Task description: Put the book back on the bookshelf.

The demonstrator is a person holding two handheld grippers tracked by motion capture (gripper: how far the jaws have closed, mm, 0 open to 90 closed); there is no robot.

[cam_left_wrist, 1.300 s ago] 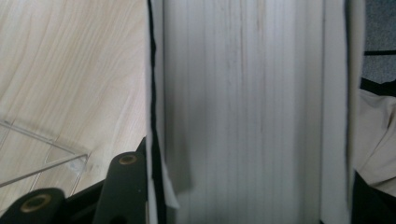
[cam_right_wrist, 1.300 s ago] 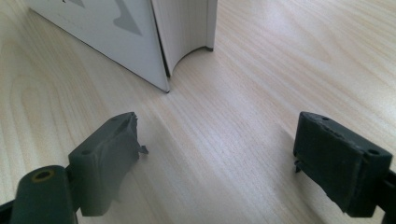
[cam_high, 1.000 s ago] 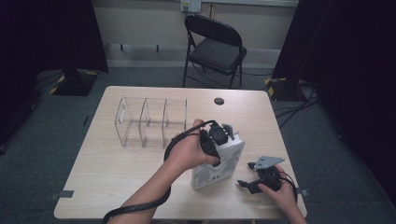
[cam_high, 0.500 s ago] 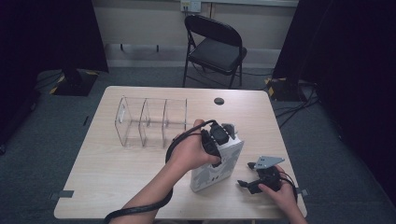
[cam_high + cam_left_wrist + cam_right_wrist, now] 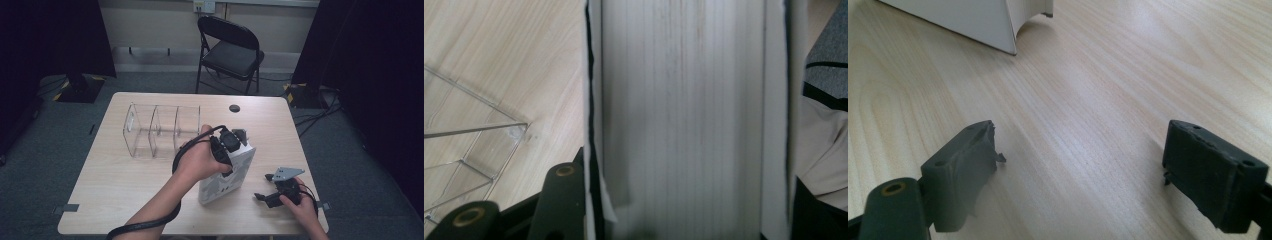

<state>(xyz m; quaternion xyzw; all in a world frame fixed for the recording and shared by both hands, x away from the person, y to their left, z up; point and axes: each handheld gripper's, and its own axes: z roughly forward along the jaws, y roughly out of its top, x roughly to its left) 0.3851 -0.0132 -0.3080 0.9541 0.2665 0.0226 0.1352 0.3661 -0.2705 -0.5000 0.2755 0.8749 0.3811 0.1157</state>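
Note:
A thick white book [image 5: 226, 175] stands upright on the wooden table [image 5: 125, 190], right of centre. My left gripper [image 5: 231, 144] is shut on its top edge, held from above by a hand. In the left gripper view the book's page block [image 5: 684, 115] sits between the two jaws of the left gripper [image 5: 679, 220]. My right gripper [image 5: 264, 186] rests low on the table to the book's right, open, with only bare wood between its fingers. In the right gripper view a lower corner of the book [image 5: 973, 25] lies ahead and to the left of the right gripper [image 5: 1080, 165].
A clear acrylic organiser [image 5: 160, 130] with three compartments stands on the table left of the book, and its corner [image 5: 464, 150] is close to the left jaw. A small black disc [image 5: 234, 108] lies near the far edge. A folding chair [image 5: 230, 50] stands beyond the table.

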